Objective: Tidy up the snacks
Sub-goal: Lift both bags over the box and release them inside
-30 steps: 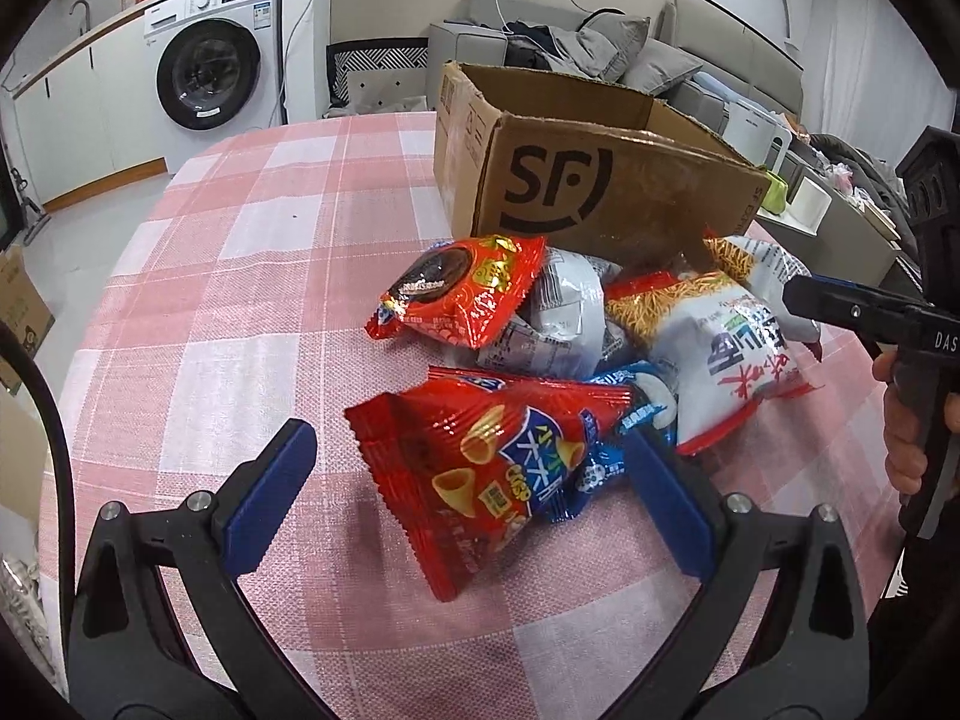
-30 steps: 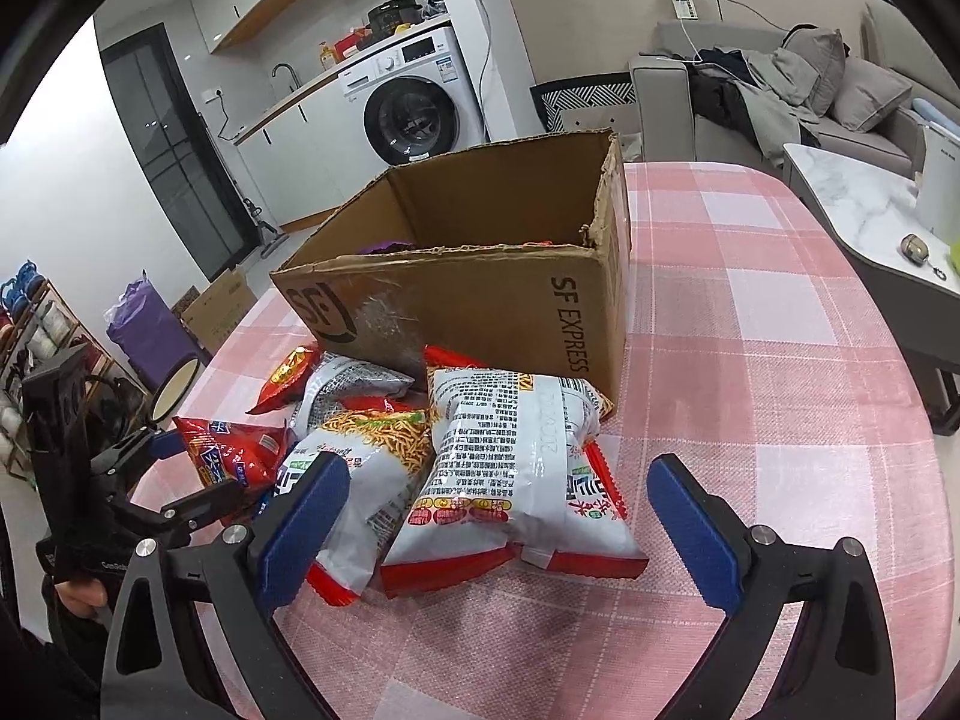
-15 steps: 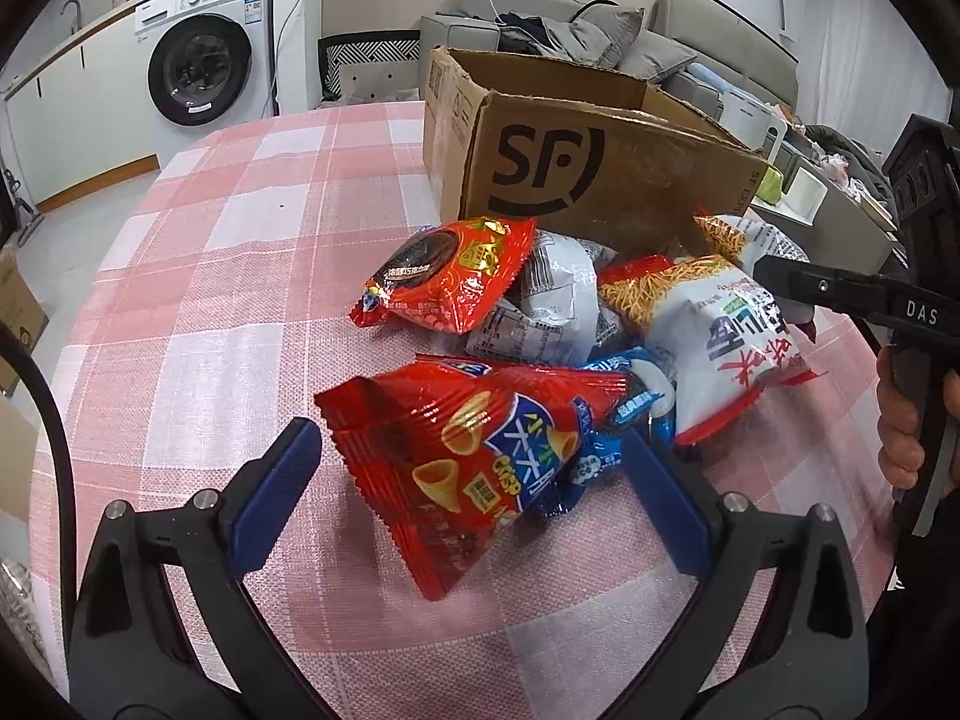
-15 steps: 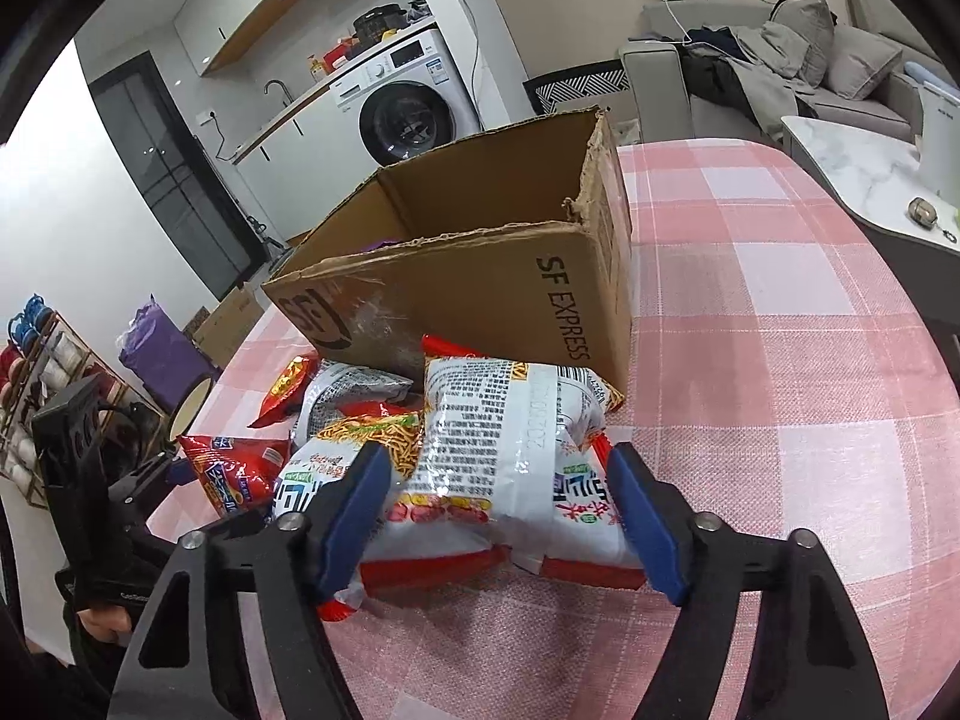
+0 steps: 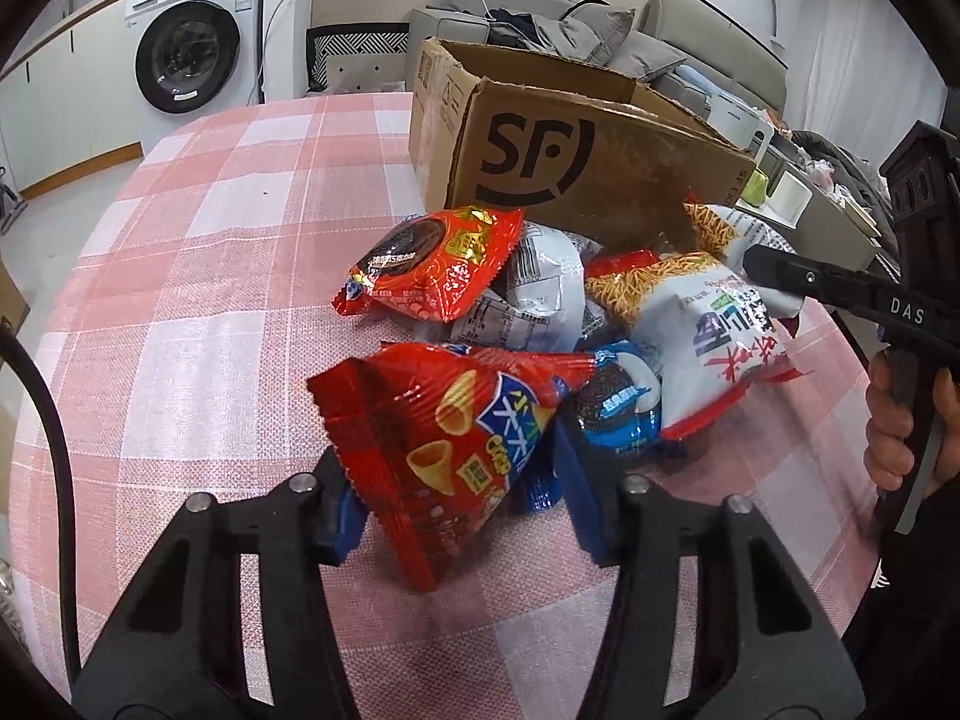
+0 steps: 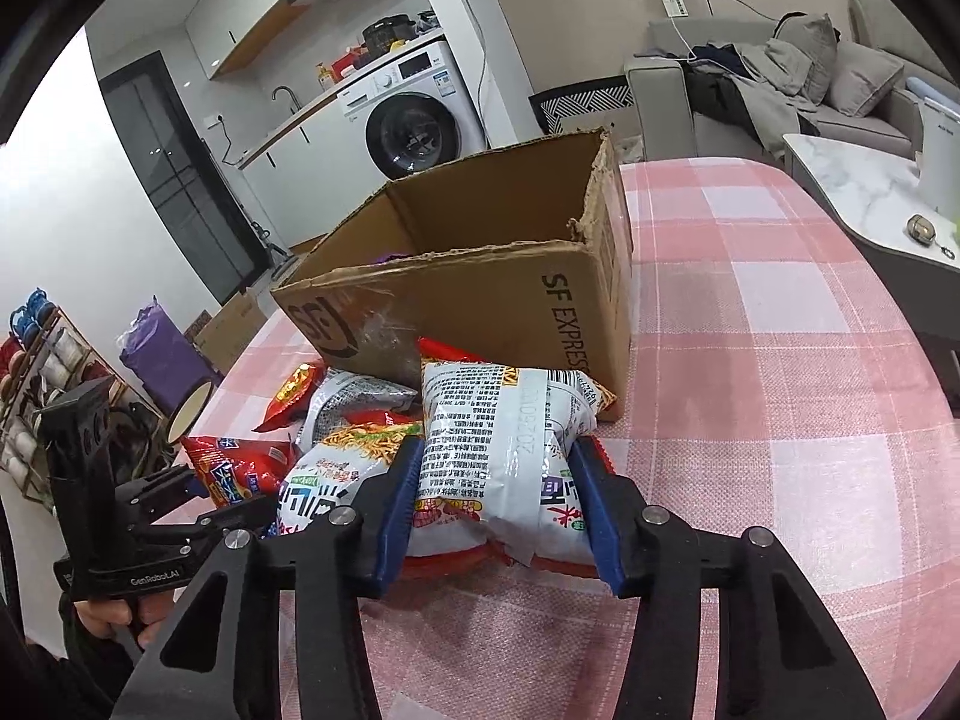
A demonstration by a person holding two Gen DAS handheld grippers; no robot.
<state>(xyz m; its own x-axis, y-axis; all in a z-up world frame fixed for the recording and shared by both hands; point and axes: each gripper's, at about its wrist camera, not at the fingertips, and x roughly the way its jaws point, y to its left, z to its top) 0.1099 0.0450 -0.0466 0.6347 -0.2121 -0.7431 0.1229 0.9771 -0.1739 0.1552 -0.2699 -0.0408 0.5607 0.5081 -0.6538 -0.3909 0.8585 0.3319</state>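
Left hand-held gripper: clenching on the red cone-snack bag, blue pads pressing both its sides, bag lying on the checked surface directly between the fingers.

Right hand-held gripper: grasping the white noodle-snack bag, pads squeezing its lower half.

Ahead of both: remaining packets lying in a heap, among them a red cookie bag and a blue cookie packet just right of the left fingers.

Beyond the heap: open cardboard box standing on the surface, touching the heap.

Close opposed wrist views, shared snack pile
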